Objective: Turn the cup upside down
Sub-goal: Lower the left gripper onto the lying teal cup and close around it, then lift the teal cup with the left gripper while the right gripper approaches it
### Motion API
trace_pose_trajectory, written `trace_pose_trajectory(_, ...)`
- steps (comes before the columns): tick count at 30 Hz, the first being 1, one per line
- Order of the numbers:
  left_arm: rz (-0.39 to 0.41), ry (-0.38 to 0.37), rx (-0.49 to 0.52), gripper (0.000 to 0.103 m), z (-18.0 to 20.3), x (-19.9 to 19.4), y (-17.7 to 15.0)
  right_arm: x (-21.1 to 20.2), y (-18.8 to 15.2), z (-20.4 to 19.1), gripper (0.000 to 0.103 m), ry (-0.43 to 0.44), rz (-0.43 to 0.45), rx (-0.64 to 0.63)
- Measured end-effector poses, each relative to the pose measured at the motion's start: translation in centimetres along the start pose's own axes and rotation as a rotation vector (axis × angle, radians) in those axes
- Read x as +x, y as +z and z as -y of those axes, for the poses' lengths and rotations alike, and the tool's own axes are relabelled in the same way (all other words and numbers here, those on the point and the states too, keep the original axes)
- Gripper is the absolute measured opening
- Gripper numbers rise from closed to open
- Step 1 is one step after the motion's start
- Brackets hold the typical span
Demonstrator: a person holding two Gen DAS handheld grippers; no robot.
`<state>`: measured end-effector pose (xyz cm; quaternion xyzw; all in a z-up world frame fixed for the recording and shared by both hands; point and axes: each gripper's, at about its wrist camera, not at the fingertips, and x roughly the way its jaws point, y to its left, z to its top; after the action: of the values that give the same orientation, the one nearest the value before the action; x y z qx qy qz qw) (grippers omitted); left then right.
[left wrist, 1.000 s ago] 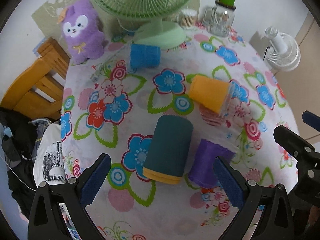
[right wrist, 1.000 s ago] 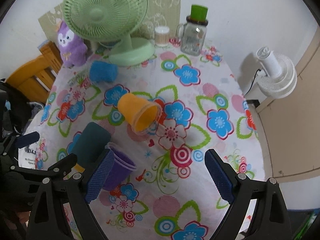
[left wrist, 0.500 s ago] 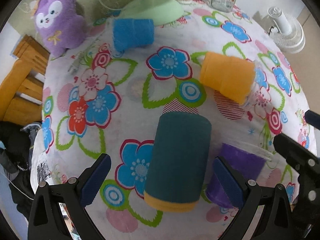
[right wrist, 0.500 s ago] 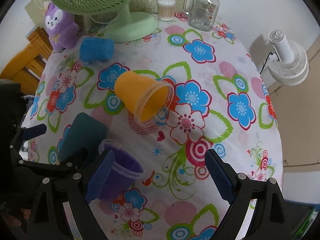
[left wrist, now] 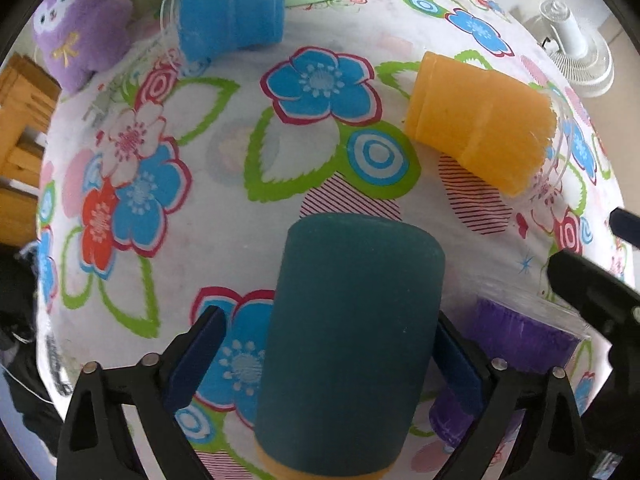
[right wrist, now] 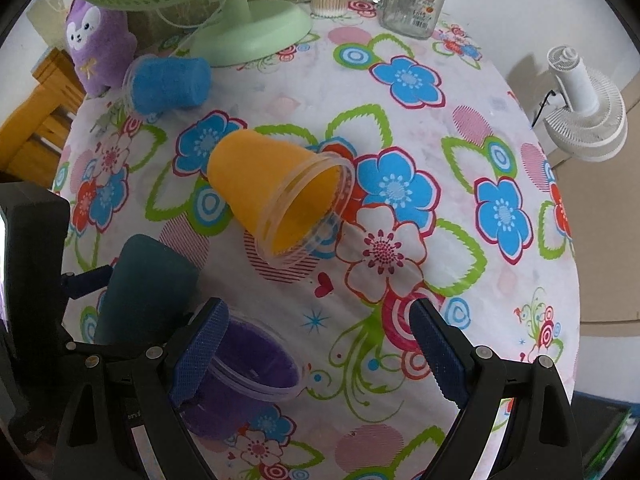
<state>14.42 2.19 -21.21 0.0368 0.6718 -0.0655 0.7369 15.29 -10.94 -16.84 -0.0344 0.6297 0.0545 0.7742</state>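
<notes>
Right now the left gripper sits low over the flowered tablecloth, its blue-padded fingers spread to either side of the teal cup. That cup lies on its side with its yellow-rimmed end toward the camera; the right pad looks close against its wall, while a gap shows at the left pad, so the jaws are apart and not clamped. Just beside it, to the right, a purple cup lies tipped with its clear rim facing out. The right gripper hovers with its fingers wide apart and nothing between them, the left finger overlapping the purple cup in the right wrist view. Farther across the table an orange cup and a blue cup lie on their sides. At the back stand a green fan, a purple plush toy and a glass jar.
</notes>
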Motion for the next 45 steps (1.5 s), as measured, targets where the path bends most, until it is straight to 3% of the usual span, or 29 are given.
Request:
trace_pose_trajectory(6, 0.021, -0.031, -0.025, 0.088, 0.1, 0.5, -0.6, 0.5, 0.2, -0.3, 0.093, 0.002, -0.001, -0.002)
trace_pose_trajectory(8, 0.04, -0.031, -0.019, 0.07, -0.1, 0.0, -1.1, 0.4, 0.2, -0.4, 0.094, 0.002, 0.001, -0.006)
trace_pose_trajectory(15, 0.049, -0.004, -0.02, 0.069, -0.6, -0.9, -1.1, -0.1, 0.0, -0.7, 0.094, 0.005, 0.007, -0.02)
trace_pose_trajectory(25, 0.101, 0.01, -0.035, 0.069, 0.1, -6.6, -2.4, -3.1, -0.7, -1.2, 0.094, 0.039, 0.049, -0.05)
trace_pose_trajectory(31, 0.134, 0.027, -0.052, 0.069, 1.9, -10.2, -4.6, -5.6, -1.6, -1.4, 0.094, 0.078, 0.087, -0.085)
trace_pose_trajectory(40, 0.16, 0.042, -0.11, 0.069, 5.1, -11.7, -6.6, -8.4, -4.0, 0.8, 0.094, 0.128, 0.119, -0.142)
trace_pose_trajectory(45, 0.15, 0.015, -0.148, 0.069, 7.8, -11.3, -7.5, -8.8, -5.2, 3.2, 0.094, 0.127, 0.115, -0.159)
